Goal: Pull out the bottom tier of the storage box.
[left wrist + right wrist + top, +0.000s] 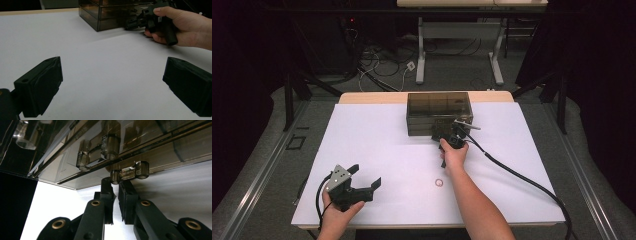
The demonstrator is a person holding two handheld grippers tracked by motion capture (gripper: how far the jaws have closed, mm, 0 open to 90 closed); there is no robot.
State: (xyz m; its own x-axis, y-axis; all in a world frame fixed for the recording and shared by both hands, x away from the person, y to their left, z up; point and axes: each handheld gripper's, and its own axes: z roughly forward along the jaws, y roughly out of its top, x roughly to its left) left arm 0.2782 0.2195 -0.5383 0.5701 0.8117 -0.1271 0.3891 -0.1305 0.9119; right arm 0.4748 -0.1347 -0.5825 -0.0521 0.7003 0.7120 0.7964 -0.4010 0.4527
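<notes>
Drawer box at table's far middle, small ring on the near side.

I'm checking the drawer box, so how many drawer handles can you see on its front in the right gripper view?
3. One clear handle sits at the upper left, one on the middle drawer, and one lowest, just above the right gripper fingers. Others may be hidden outside the frame.

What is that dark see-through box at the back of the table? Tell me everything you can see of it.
The drawer box is a smoky, see-through plastic cabinet with stacked drawers, standing upright at the far middle of the white table. Each drawer front carries a small clear handle. The right gripper is at the lowest handle, its jaws nearly closed just below it; whether they pinch it cannot be told. The drawers look closed.
</notes>
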